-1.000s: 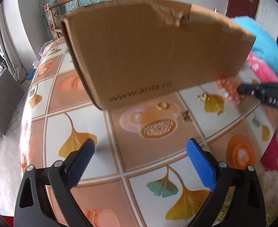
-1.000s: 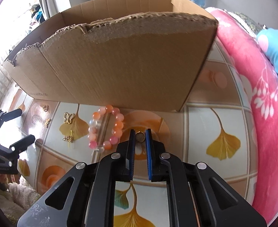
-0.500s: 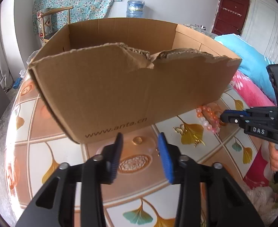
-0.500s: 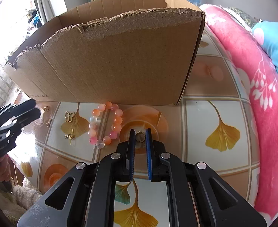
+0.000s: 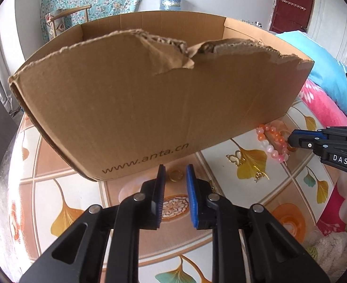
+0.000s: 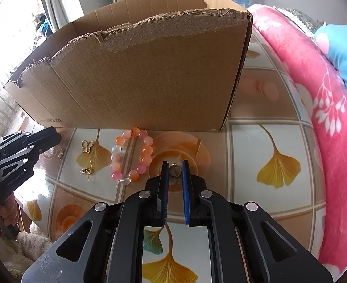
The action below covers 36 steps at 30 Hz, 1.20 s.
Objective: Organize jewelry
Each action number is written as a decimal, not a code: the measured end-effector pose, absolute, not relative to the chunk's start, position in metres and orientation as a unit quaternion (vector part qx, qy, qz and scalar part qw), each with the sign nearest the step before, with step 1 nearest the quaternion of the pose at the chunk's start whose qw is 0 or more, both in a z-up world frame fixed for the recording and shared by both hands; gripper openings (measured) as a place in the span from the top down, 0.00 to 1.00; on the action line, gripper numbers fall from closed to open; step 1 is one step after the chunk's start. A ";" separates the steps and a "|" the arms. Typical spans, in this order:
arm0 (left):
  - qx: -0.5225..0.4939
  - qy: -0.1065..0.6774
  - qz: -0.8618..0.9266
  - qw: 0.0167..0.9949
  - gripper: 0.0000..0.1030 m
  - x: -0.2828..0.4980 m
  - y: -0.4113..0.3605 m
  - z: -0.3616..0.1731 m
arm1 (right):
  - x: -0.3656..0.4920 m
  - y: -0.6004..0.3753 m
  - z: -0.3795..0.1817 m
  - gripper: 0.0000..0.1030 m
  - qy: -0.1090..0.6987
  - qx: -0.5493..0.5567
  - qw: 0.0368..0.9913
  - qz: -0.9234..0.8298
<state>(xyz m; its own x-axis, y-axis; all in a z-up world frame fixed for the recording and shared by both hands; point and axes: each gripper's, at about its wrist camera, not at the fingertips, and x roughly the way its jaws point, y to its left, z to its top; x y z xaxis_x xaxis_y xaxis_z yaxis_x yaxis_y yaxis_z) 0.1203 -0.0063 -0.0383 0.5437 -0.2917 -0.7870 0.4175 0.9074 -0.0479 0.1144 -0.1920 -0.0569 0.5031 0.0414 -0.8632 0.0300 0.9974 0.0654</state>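
Left gripper has just been closing around a gold ring lying on the table beside the cardboard box, the pads not clearly touching it. Pinched off-centre, the ring may slip away.

Right gripper holds another ring.

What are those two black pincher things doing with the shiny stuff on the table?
A person is sorting jewelry with two hand-held tools. The right tool is pinching a small gold ring. The left tool has just been closing around another gold ring lying by the brown cardboard box. A pink and orange bead bracelet and small gold charms wait on the table.
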 end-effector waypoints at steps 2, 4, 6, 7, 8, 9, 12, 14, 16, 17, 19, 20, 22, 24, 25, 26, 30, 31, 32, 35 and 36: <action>0.076 0.430 -0.202 0.877 0.84 0.119 -0.007 -0.039 | 0.114 -0.192 -0.057 0.92 0.498 0.037 0.866 0.003; 0.082 0.428 -0.198 0.878 0.88 0.119 -0.007 -0.039 | 0.115 -0.193 -0.057 0.92 0.498 0.039 0.866 0.002; 0.081 0.427 -0.198 0.878 0.89 0.119 -0.008 -0.039 | 0.115 -0.194 -0.057 0.92 0.498 0.041 0.866 0.003; 0.080 0.427 -0.199 0.878 0.90 0.120 -0.007 -0.039 | 0.116 -0.195 -0.057 0.92 0.498 0.043 0.866 0.003; 0.080 0.427 -0.200 0.878 0.90 0.120 -0.007 -0.039 | 0.116 -0.196 -0.057 0.92 0.498 0.045 0.866 0.004; 0.082 0.426 -0.200 0.878 0.90 0.119 -0.007 -0.039 | 0.117 -0.197 -0.057 0.92 0.498 0.048 0.866 0.005; 0.087 0.423 -0.200 0.879 0.90 0.118 -0.008 -0.039 | 0.118 -0.200 -0.056 0.93 0.498 0.055 0.865 0.006; 0.087 0.423 -0.201 0.879 0.90 0.118 -0.007 -0.040 | 0.118 -0.202 -0.055 0.94 0.498 0.059 0.865 0.004; 0.085 0.423 -0.203 0.879 0.90 0.117 -0.005 -0.039 | 0.118 -0.205 -0.054 0.96 0.498 0.061 0.865 0.004; 0.084 0.423 -0.204 0.879 0.90 0.117 -0.005 -0.039 | 0.118 -0.206 -0.054 0.96 0.499 0.062 0.865 0.004; 0.084 0.423 -0.204 0.879 0.90 0.116 -0.004 -0.039 | 0.117 -0.208 -0.053 0.96 0.500 0.062 0.864 0.003; 0.084 0.423 -0.204 0.879 0.90 0.116 -0.004 -0.039 | 0.117 -0.209 -0.053 0.96 0.501 0.062 0.863 0.005; 0.085 0.424 -0.203 0.879 0.90 0.115 -0.004 -0.039 | 0.116 -0.210 -0.051 0.95 0.501 0.062 0.863 0.007; 0.085 0.425 -0.202 0.878 0.90 0.114 -0.004 -0.039 | 0.116 -0.209 -0.050 0.92 0.500 0.057 0.864 0.010; 0.086 0.425 -0.202 0.878 0.90 0.114 -0.004 -0.039 | 0.116 -0.207 -0.049 0.91 0.500 0.052 0.864 0.010; 0.087 0.425 -0.202 0.878 0.90 0.114 -0.004 -0.039 | 0.118 -0.205 -0.050 0.87 0.501 0.047 0.864 0.010; 0.088 0.426 -0.201 0.878 0.90 0.113 -0.004 -0.039 | 0.122 -0.202 -0.051 0.82 0.506 0.037 0.862 0.015; 0.087 0.426 -0.200 0.878 0.90 0.113 -0.004 -0.039 | 0.123 -0.199 -0.053 0.82 0.506 0.035 0.861 0.016; 0.087 0.426 -0.200 0.878 0.90 0.114 -0.004 -0.039 | 0.124 -0.197 -0.053 0.82 0.507 0.032 0.861 0.019; 0.087 0.426 -0.200 0.878 0.90 0.113 -0.004 -0.039 | 0.126 -0.191 -0.054 0.82 0.509 0.017 0.861 0.018; 0.087 0.426 -0.200 0.878 0.90 0.113 -0.004 -0.039 | 0.127 -0.190 -0.054 0.82 0.508 0.015 0.861 0.018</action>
<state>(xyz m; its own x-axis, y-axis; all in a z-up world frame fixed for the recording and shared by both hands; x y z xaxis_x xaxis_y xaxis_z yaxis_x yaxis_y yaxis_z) 0.1132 -0.0039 -0.0386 0.5578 -0.2769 -0.7824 0.4257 0.9047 -0.0168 0.1270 -0.1903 -0.0540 0.4824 0.0461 -0.8747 -0.0164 0.9989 0.0436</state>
